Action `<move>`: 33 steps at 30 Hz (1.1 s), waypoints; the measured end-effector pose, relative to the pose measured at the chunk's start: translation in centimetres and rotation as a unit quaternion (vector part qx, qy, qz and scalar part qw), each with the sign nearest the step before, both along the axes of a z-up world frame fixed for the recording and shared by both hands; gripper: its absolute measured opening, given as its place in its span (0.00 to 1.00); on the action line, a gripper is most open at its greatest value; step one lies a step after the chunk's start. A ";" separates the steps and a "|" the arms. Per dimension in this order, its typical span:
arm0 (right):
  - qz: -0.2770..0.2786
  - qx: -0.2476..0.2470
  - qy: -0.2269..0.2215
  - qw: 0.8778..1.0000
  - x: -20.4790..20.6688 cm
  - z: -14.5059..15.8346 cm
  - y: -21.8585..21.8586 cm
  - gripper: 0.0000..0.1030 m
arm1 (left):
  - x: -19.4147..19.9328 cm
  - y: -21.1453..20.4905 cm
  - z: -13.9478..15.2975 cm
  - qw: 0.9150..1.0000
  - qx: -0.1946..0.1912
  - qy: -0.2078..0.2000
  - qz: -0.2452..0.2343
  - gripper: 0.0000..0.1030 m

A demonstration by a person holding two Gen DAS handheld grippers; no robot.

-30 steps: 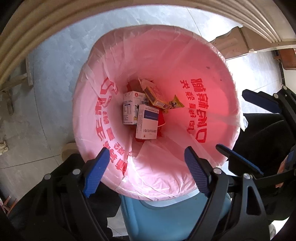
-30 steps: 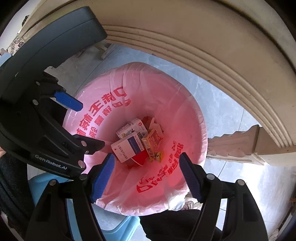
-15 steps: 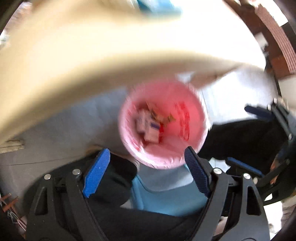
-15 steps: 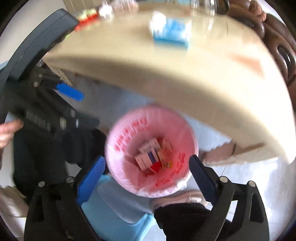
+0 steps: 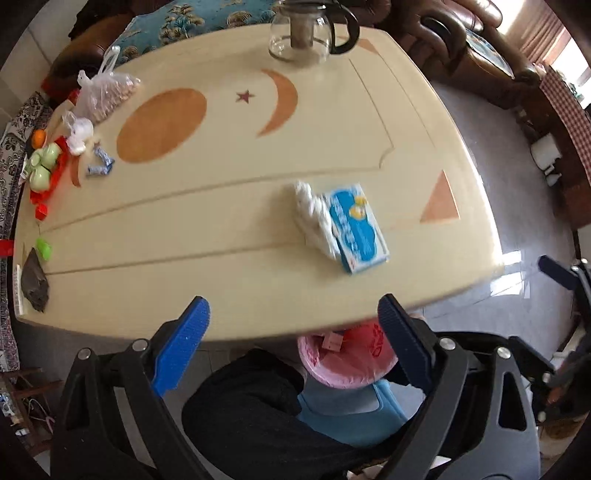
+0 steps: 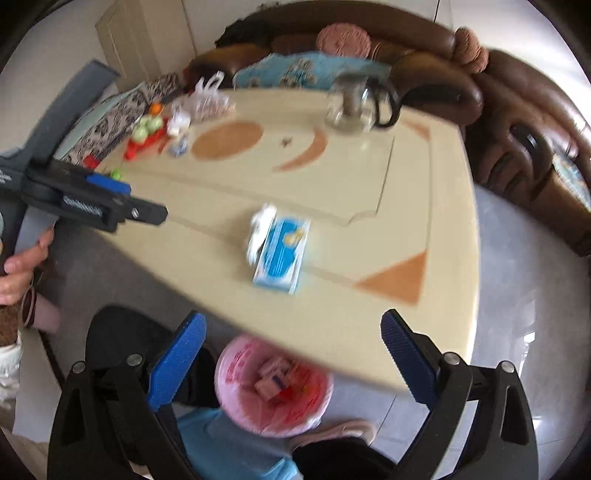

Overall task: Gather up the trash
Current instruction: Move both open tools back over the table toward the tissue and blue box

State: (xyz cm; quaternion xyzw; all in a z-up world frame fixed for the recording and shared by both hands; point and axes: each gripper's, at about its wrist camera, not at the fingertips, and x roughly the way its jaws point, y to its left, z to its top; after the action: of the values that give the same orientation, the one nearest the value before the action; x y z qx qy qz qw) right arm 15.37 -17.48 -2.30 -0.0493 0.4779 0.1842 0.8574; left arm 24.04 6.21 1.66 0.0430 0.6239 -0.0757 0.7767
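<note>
A pink-lined trash bin [image 5: 347, 365] stands on the floor below the table's near edge, with several small boxes inside; it also shows in the right wrist view [image 6: 273, 391]. A blue tissue pack [image 5: 356, 229] with white tissue [image 5: 314, 218] lies on the cream table [image 5: 221, 221]; it shows too in the right wrist view [image 6: 282, 254]. My left gripper [image 5: 291, 347] is open and empty above the table's near edge. My right gripper [image 6: 291, 362] is open and empty, above the bin. The left gripper appears at the left of the right wrist view [image 6: 110, 206].
A glass teapot [image 5: 306, 31] stands at the table's far side. A bag of nuts [image 5: 107, 92], green fruit on a red tray [image 5: 44, 166], blue candy wrappers [image 5: 101, 162], a green clip [image 5: 44, 249] and a dark wrapper [image 5: 35, 284] lie at the left. Brown sofas surround the table.
Both grippers have risen from just above the bin to above table height. The view now takes in the tabletop, and the bin looks small below. Both stay open and empty.
</note>
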 end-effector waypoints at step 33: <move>0.056 -0.015 0.104 0.993 10.3 -10.8 4.2 0.93 | 11.9 -1.5 -12.4 0.993 -0.001 0.112 0.041 0.87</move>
State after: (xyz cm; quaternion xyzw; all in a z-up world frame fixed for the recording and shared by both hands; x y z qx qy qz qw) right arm 25.69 -13.24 -13.13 -0.0700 0.5638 0.2289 0.7905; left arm 35.96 4.75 -10.73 0.0076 0.7078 -0.0489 0.7046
